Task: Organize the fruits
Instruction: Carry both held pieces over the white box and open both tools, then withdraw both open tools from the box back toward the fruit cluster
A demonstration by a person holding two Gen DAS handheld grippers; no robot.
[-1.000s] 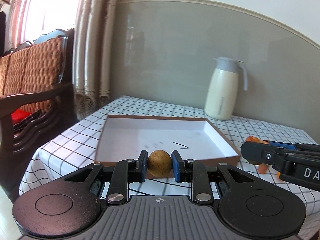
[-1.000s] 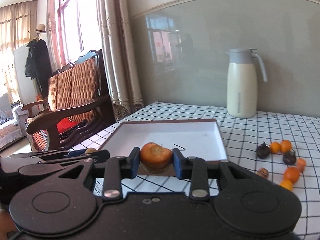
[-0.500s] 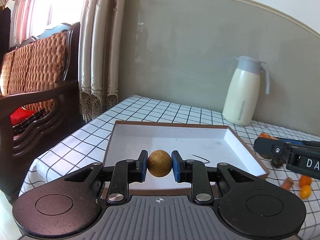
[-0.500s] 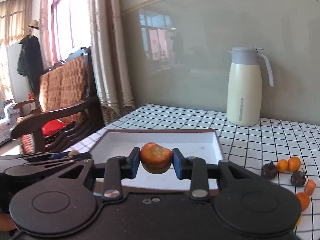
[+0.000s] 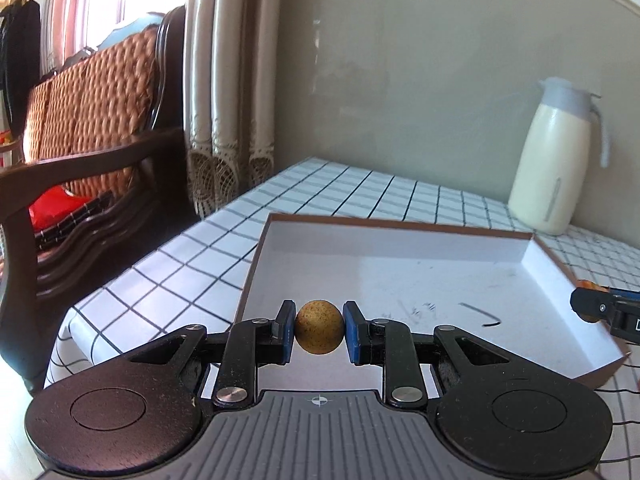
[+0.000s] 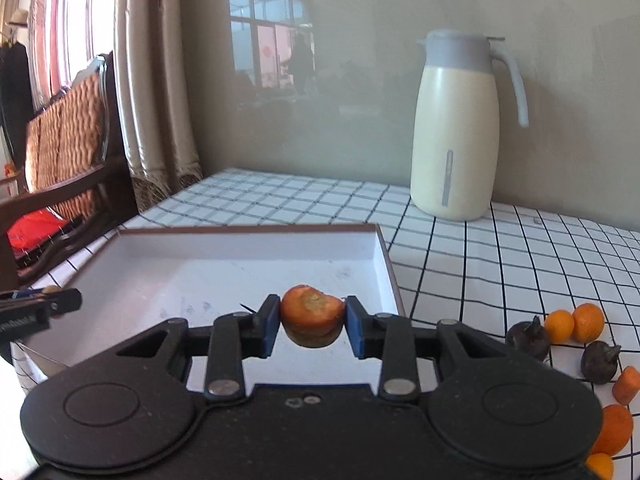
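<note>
My left gripper (image 5: 319, 332) is shut on a small round brown speckled fruit (image 5: 319, 333), held above the near left corner of a shallow white box with a brown rim (image 5: 400, 272). My right gripper (image 6: 312, 322) is shut on an orange fruit piece (image 6: 312, 316), held over the near right part of the same box (image 6: 240, 268). The right gripper's tip shows at the right edge of the left wrist view (image 5: 604, 310); the left gripper's tip shows at the left edge of the right wrist view (image 6: 40, 306).
A cream thermos jug (image 6: 456, 128) stands at the back of the checked tablecloth (image 6: 480, 260). Several small oranges (image 6: 576, 324) and dark bulbs (image 6: 528, 338) lie right of the box. A wooden armchair (image 5: 80, 160) stands left of the table.
Both grippers have moved forward and over the box while keeping hold of their fruits. The box now appears larger and closer under both.
</note>
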